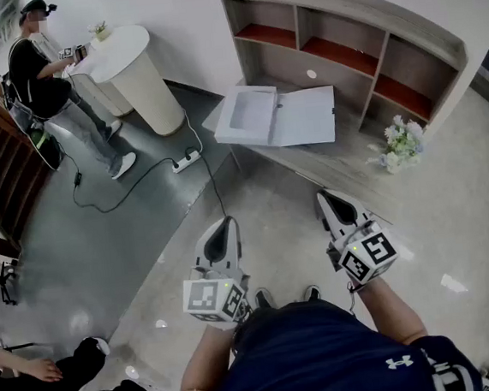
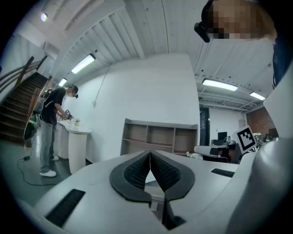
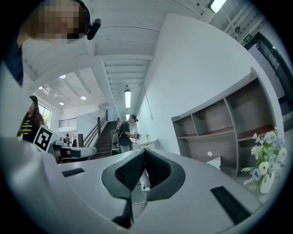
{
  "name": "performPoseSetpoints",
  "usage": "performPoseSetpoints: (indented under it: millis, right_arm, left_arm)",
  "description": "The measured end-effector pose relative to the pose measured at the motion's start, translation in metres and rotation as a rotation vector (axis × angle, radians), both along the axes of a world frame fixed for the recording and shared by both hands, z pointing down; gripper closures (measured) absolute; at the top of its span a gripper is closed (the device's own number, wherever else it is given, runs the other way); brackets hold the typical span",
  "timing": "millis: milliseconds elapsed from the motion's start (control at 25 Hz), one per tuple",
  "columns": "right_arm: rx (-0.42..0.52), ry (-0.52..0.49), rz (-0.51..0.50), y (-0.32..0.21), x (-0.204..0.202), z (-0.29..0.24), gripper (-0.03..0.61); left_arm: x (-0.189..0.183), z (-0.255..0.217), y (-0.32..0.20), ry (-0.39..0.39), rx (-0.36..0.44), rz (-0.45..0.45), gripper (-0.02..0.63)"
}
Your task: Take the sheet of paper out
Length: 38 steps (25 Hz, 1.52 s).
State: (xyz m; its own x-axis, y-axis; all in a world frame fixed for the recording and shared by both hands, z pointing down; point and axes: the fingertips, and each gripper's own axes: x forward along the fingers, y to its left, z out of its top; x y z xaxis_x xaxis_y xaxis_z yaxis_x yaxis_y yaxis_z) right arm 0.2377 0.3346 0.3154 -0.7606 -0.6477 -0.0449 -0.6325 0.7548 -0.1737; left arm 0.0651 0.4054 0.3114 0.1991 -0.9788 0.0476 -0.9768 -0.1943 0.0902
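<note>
Open white box (image 1: 250, 114) on desk (image 1: 341, 166), lid flat beside; flower vase (image 1: 401, 145) near, shelf unit (image 1: 342, 43) behind. L gripper (image 1: 227, 225) & R gripper (image 1: 325, 198) short of desk, jaws pressed together, empty.

Bright, even indoor light from ceiling strip lamps (image 2: 83, 63); soft shadows; gripper views fisheye-warped with dark vignetted corners

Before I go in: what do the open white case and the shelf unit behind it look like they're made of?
Open white case: probably cardboard or stiff plastic, matte; thin flat panels, no glare, though the look leaves it open. Shelf unit: seemingly wood-grain laminate board, pale and matte, with reddish-brown shelf surfaces; faint grain streaks on the frame.
</note>
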Motion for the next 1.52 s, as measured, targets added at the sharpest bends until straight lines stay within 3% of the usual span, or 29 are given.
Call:
performPoseSetpoints:
  millis: [520, 840, 1160, 1520]
  right_arm:
    - [-0.004, -0.042, -0.033, -0.015, 0.027, 0.004, 0.565]
    - [-0.087, -0.048, -0.023, -0.041, 0.043, 0.028, 0.565]
    - [-0.14, -0.02, 0.008, -0.087, 0.013, 0.046, 0.565]
    - [-0.158, 0.006, 0.107, -0.147, -0.051, 0.038, 0.565]
  left_arm:
    - [0.02, 0.0, -0.011, -0.013, 0.009, -0.052, 0.597]
    - [0.028, 0.016, -0.018, -0.011, -0.027, -0.076, 0.597]
    - [-0.009, 0.029, -0.067, 0.017, -0.041, -0.05, 0.597]
    - [-0.086, 0.015, -0.137, 0.037, -0.013, 0.046, 0.597]
